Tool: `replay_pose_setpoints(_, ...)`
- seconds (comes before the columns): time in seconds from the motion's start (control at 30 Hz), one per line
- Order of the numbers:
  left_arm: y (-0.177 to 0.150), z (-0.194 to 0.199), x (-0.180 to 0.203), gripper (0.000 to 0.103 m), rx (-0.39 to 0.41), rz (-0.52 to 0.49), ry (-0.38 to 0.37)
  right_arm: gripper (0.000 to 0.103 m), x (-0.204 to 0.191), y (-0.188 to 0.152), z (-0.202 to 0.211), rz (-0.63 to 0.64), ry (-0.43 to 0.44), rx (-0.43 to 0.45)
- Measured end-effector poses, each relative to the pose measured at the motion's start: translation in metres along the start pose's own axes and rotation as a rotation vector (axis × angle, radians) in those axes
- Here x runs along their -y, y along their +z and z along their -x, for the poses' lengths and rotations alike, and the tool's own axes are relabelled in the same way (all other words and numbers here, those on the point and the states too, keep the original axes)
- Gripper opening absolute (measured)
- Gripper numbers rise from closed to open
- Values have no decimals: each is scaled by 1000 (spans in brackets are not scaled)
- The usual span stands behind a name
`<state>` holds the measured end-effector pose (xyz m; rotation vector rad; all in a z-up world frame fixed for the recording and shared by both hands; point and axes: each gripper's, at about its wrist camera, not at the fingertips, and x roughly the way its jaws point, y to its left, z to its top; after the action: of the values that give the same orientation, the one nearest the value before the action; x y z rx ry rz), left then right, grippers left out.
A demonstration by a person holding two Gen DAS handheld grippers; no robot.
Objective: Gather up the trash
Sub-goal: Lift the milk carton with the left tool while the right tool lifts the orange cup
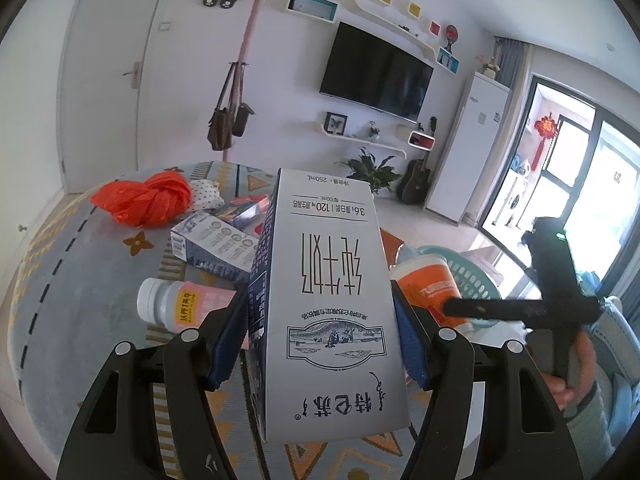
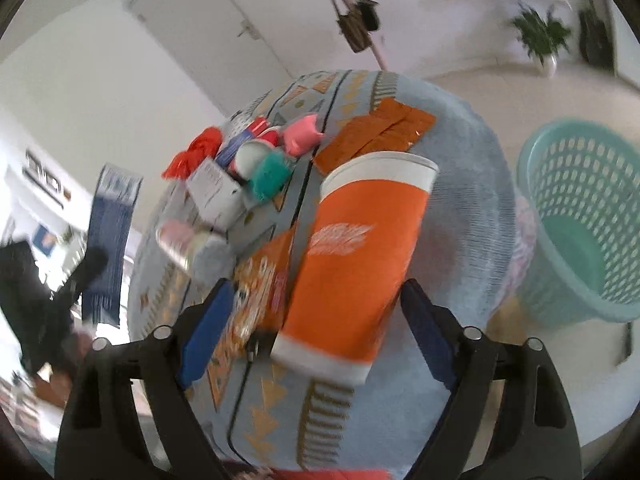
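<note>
Between the left gripper's (image 1: pixel 320 340) blue pads sits a white milk carton (image 1: pixel 328 300), print upside down, both pads pressed flat on its sides: clamped, carton lifted off the table (image 1: pixel 80 280).

Left wrist view, table beyond the carton: white bottle (image 1: pixel 176 304) with pink label lying on its side at near left; second carton (image 1: pixel 212 246) lying flat behind it; crumpled red bag (image 1: pixel 148 198) at far left. Right of the carton, part of an orange cup (image 1: pixel 432 292) shows, and the right gripper's black body (seen from the side) with the person's hand (image 1: pixel 568 376) on its handle.

Right wrist view (blurred): right gripper (image 2: pixel 316 328) has its jaws apart, either side of the orange cup (image 2: pixel 360 256). Cup is tilted, white rim toward far right. Left pad clearly stands off the cup; right pad is near the cup's lower edge, contact cannot be told. No earlier view to compare.

Table carries a patterned blue cloth. Far pile: red bag (image 2: pixel 192 156), small box (image 2: pixel 212 192), teal item (image 2: pixel 268 176), pink item (image 2: pixel 304 134). Orange packet (image 2: pixel 256 280) lies just left of the cup.

Teal basket (image 2: pixel 580 216) stands on the floor at right, beside the table, open top tipped toward camera; nothing discernible inside.
</note>
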<state>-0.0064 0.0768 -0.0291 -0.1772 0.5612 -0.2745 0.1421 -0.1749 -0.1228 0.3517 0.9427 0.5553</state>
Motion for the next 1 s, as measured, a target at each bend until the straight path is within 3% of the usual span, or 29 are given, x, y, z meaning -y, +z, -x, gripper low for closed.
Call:
replay_pose_setpoints(0.07, 0, 0, 2, 64, -2, -4, 0, 49, 3, 6, -12, -45, 0, -21)
replay_pose_setpoints(0.13, 0, 0, 2, 64, -4, -12, 1, 48, 3, 9, -16, -70, 1, -14)
replay_pose_setpoints(0.33, 0, -7, 5, 64, -10, -13, -11, 52, -23, 18, -33, 22, -178, -28)
replay_pose_setpoints(0.5, 0, -14, 12, 64, -28, -28, -17, 54, -34, 20, -51, 96, -271, -44)
replay_pose_setpoints(0.6, 3, -15, 13, 64, -28, -36, -13, 44, -35, 22, -41, 105, -273, -2)
replay_pose_setpoints(0.8, 20, -23, 26, 64, -6, -71, -16, 43, -34, 32, -1, 113, -305, 136)
replay_pose_setpoints(0.9, 22, -30, 34, 64, -7, -78, -20, 44, -29, 35, -4, 128, -342, 129)
replay_pose_setpoints(1.0, 18, -36, 36, 64, -20, -70, -25, 50, -21, 26, -21, 147, -371, 55)
